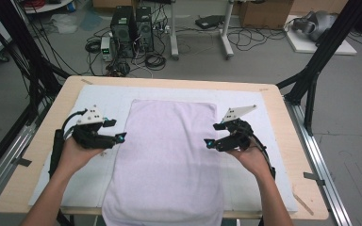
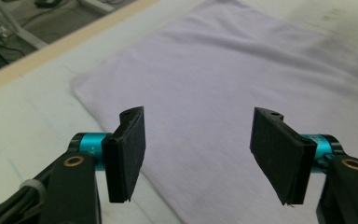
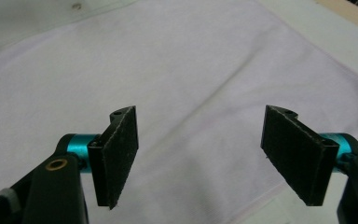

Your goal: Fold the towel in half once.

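A pale lilac towel [image 1: 167, 155] lies flat along the middle of the table, its near end hanging over the front edge. My left gripper [image 1: 115, 132] hovers at the towel's left edge, jaws apart with nothing between them. In the left gripper view the left gripper [image 2: 205, 158] looks across the towel [image 2: 223, 79] toward its far left corner. My right gripper [image 1: 212, 136] hovers at the towel's right edge, open and empty. In the right gripper view the right gripper [image 3: 200, 158] has the towel [image 3: 168, 70] spread below it.
A white mat [image 1: 273, 141] covers the wooden table [image 1: 42, 141] under the towel. Black frame posts [image 1: 311, 80] stand at the back right and left corners. Computers and cables [image 1: 132, 33] sit on the floor beyond the table.
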The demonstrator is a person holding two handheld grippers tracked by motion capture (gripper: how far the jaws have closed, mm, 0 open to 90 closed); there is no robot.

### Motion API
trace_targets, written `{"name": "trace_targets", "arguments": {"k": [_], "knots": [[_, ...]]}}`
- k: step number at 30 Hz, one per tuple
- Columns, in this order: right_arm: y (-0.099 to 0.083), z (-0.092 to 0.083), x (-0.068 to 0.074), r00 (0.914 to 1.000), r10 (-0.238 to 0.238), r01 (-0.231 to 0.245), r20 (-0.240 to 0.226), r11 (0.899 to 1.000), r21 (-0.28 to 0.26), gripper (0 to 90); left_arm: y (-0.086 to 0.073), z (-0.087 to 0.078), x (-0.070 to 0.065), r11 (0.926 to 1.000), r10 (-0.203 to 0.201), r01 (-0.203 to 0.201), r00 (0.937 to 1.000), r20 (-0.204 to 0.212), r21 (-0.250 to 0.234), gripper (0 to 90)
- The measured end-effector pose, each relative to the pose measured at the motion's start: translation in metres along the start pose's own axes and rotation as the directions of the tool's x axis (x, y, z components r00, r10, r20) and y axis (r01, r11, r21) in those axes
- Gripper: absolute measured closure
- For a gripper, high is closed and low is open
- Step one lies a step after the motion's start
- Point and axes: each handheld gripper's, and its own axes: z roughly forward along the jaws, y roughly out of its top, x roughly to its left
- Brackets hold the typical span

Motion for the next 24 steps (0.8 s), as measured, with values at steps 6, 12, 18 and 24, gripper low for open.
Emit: {"name": "trace_targets", "arguments": {"k": [6, 12, 18, 24], "knots": [[0.003, 0.008, -0.024, 0.999, 0.031, -0.031, 0.034, 1.0, 0.003, 34.2, 0.012, 0.018, 0.025, 0.9985, -0.053, 0.053, 0.9985, 0.014, 0.014, 43.5], [-0.002, 0.025, -0.041, 0.9934, 0.076, -0.077, 0.085, 0.997, 0.009, 42.4, -0.002, 0.048, 0.038, 0.9952, -0.032, 0.029, 0.9988, 0.036, 0.094, 53.6], [-0.007, 0.035, -0.055, 0.9825, 0.119, -0.12, 0.143, 0.993, -0.001, 49.2, -0.018, 0.07, 0.046, 0.9879, -0.045, 0.045, 0.999, -0.001, 0.149, 59.8], [-0.017, 0.055, -0.068, 0.9699, 0.166, -0.178, 0.178, 0.982, 0.057, 53.0, -0.026, 0.095, 0.049, 0.9688, -0.084, 0.088, 0.9961, -0.028, 0.232, 63.7]]}}
